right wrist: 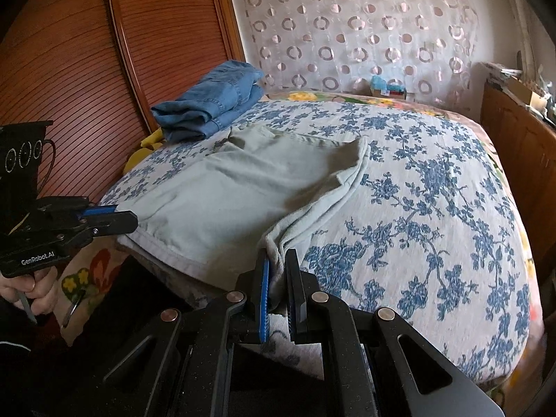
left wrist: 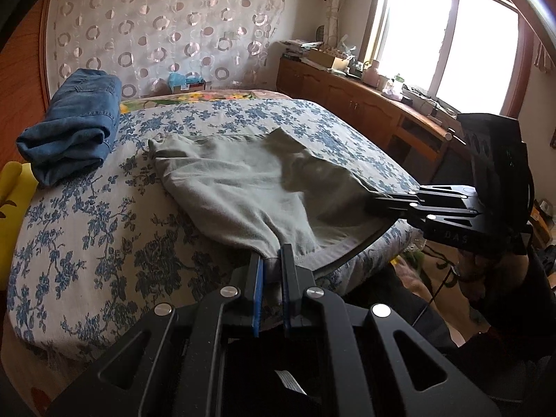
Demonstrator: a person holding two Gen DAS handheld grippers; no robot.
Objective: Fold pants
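Note:
Pale grey-green pants (left wrist: pixel 239 187) lie spread on the bed, also in the right wrist view (right wrist: pixel 243 187). My left gripper (left wrist: pixel 272 255) is shut on the near hem at the bed's front edge; it shows at the left of the right wrist view (right wrist: pixel 118 217). My right gripper (right wrist: pixel 278 260) is shut on the bunched cloth at the other near corner; it shows at the right of the left wrist view (left wrist: pixel 373 201). The near edge hangs stretched between both grippers, slightly lifted off the bed.
The bed has a blue floral cover (left wrist: pixel 87 243). Folded blue jeans (left wrist: pixel 73 125) lie at the far left, also in the right wrist view (right wrist: pixel 212 104). A wooden wardrobe (right wrist: pixel 87 52) stands left, a wooden sideboard (left wrist: pixel 365 104) under the window right.

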